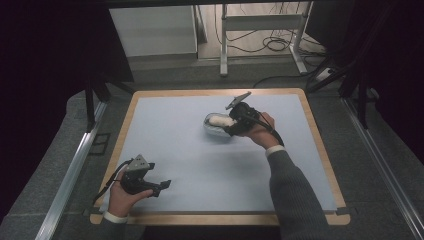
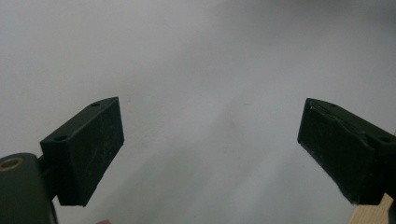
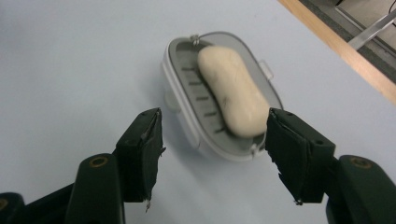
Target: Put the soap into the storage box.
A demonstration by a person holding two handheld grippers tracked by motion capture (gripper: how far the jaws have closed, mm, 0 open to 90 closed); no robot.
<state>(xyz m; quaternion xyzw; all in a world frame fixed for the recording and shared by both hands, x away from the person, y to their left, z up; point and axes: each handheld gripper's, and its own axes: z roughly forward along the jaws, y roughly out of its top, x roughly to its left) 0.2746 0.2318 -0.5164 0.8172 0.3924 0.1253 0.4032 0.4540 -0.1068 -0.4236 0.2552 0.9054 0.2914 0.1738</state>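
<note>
A rectangular table with a light wooden rim (image 1: 126,121) carries a large pale blue-grey mat (image 1: 190,160) that covers nearly all of its top. Dark grey carpeted floor (image 1: 60,165) surrounds the table, and a white metal frame with loose black cables (image 1: 270,42) stands on the floor beyond the far edge.

A person's right arm in a grey knitted sleeve (image 1: 295,195) reaches in from the bottom right toward the middle of the mat. Its hand holds the right gripper (image 3: 212,140), a black two-jaw tool with a grey three-cornered plate on top. Its jaws are spread wide with nothing between them, held low just at the near end of the dish.

The person's left hand (image 1: 125,197) rests near the front left corner of the mat, well apart from the dish. It holds the left gripper (image 2: 210,140), of the same make. Its jaws are also spread wide, with bare mat between them.

A small oval soap dish of white and grey plastic with a ribbed floor (image 3: 187,74) sits on the mat, a little right of centre and toward the far side. Inside it lies an oblong bar of cream-coloured soap (image 3: 233,91), set lengthwise along the side of the dish nearer the table's wooden rim.
</note>
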